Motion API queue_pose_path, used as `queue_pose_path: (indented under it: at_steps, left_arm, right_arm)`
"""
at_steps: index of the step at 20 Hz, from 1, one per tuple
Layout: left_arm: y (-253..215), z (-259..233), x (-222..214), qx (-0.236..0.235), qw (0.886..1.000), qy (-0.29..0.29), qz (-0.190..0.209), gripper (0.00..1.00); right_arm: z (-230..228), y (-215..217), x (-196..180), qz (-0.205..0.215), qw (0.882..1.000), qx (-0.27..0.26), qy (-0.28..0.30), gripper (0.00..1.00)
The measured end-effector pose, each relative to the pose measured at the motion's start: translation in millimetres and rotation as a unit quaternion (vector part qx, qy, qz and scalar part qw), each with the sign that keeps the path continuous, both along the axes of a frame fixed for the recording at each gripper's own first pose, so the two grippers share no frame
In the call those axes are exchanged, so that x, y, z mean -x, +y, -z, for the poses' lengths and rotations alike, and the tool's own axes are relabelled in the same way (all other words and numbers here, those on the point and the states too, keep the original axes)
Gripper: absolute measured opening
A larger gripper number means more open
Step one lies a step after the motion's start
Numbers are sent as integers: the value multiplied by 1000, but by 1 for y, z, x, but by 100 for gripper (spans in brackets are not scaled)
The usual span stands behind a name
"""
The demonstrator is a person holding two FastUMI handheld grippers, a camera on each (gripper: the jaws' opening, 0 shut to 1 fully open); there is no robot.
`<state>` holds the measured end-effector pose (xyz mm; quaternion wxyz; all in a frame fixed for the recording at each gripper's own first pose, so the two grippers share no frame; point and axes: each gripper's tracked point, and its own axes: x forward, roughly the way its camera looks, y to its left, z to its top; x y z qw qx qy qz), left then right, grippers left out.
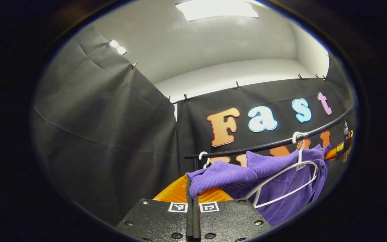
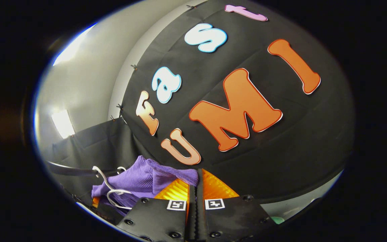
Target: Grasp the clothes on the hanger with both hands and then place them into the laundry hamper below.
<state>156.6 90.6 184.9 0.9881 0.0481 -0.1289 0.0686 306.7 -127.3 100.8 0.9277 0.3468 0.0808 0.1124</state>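
Left gripper view puts our left gripper [image 1: 192, 191] at the bottom of the picture, its two fingers pressed together on a fold of the purple garment [image 1: 244, 169]. From that pinch we see the ribbed cloth run up and to the right, where the rest of it drapes over a white hanger [image 1: 289, 183]. The hanger's hook sits on the dark rail [image 1: 274, 144] that crosses in front of the black cloth wall [image 1: 113, 134]. A second white hook [image 1: 203, 156] rests on the rail near its left end.

Right gripper view shows our right gripper [image 2: 193, 188] likewise clamped on an edge of the garment [image 2: 146, 178], which bunches to its left beside the hanger [image 2: 113, 193] and the rail [image 2: 69, 170]. A ceiling light [image 1: 215, 8] glows overhead.
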Motion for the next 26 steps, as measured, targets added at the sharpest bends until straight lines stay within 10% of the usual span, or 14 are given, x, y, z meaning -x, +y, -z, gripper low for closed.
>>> queue_pose_path:
  at_steps: [16, 26]
  left_arm:
    - [4, 111, -46, 23, 994, 104, 29, 0]
    - [-9, 195, -37, 76, 982, 162, 56, 0]
  right_arm:
    - [115, 0, -31, 26, 994, 44, 98, 7]
    - [182, -5, 34, 50, 981, 132, 132, 7]
